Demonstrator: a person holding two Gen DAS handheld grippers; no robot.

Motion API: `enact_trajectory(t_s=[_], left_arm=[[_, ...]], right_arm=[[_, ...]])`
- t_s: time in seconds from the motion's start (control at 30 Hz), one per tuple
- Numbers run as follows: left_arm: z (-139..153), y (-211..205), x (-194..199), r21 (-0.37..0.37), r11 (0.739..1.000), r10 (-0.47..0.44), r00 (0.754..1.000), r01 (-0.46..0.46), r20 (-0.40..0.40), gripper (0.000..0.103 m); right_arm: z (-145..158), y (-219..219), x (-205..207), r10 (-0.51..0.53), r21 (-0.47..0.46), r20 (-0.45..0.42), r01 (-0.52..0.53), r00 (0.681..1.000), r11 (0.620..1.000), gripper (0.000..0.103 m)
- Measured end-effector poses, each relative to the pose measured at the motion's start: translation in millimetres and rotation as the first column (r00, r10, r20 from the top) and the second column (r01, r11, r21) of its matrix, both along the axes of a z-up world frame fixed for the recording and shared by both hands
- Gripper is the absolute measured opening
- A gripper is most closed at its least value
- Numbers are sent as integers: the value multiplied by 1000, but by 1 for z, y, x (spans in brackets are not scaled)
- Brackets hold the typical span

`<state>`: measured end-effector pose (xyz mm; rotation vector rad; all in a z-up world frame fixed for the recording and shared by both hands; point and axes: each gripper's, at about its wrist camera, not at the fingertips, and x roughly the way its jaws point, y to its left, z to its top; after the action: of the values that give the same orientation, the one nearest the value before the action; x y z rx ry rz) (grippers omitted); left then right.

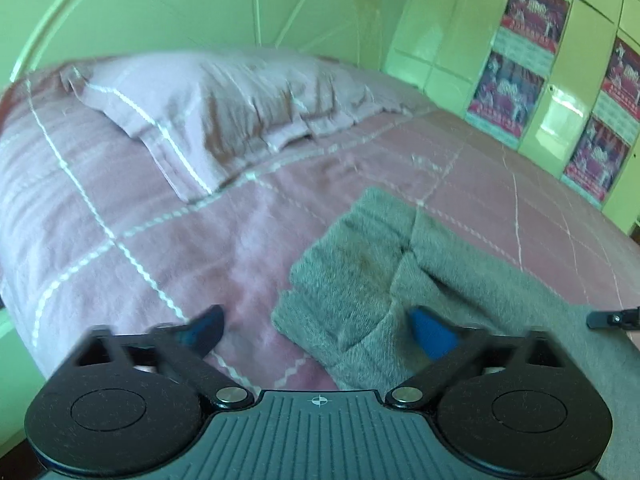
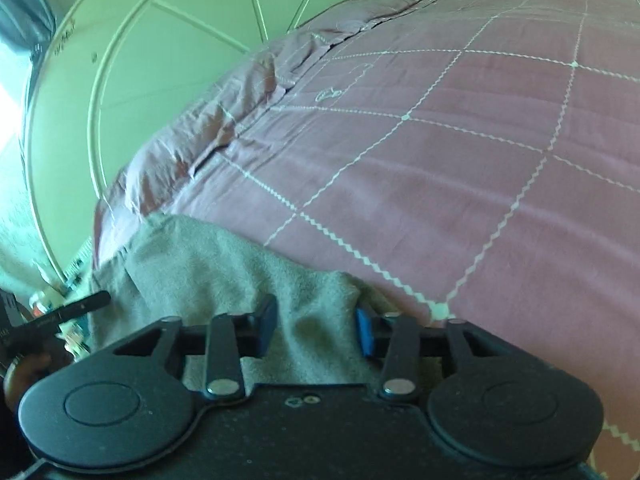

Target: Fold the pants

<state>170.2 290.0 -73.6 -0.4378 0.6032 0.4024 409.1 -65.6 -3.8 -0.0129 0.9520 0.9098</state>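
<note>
Grey fleecy pants (image 1: pixel 360 272) lie on a pink quilted bed (image 1: pixel 168 240), folded over on themselves at the near end. My left gripper (image 1: pixel 316 332) is open, its jaws wide apart over the pants' near corner; its right blue pad (image 1: pixel 432 332) touches the cloth, and nothing is held. In the right wrist view the pants (image 2: pixel 224 264) lie bunched under my right gripper (image 2: pixel 316 328), which is open, with a ridge of grey cloth between its blue pads (image 2: pixel 365 332). The tip of the other gripper shows at the edge of each view.
A pink pillow (image 1: pixel 224 100) lies at the head of the bed, against a pale green headboard (image 1: pixel 200 4). Green cabinet doors with red posters (image 1: pixel 532 12) stand on the far right. The pink quilt (image 2: pixel 460 168) stretches beyond the pants.
</note>
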Motion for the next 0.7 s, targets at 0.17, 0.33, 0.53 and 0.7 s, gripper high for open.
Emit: enact_trajectory(t_s=[0.17,0.33,0.53,0.7], left_arm=[[10,-4,-2,40,998,-46,995,43,83,46],[-15,2,4,22,998,-61,998,61,31,59],[2,9,-14,62,998,-17,1000,16,20,91],[28,-19,-33,169,985,-29,998,20,51,100]], right_arm=[[23,3,-12,-34,-26,168,38,985,999,0],[-17,12,-11,-56,-145,157,79,986,986,1],[14,-17,-19,-246,-55,197,261,949,964,22],[52,-81,-64,-350,70,225,343,909,937,26]])
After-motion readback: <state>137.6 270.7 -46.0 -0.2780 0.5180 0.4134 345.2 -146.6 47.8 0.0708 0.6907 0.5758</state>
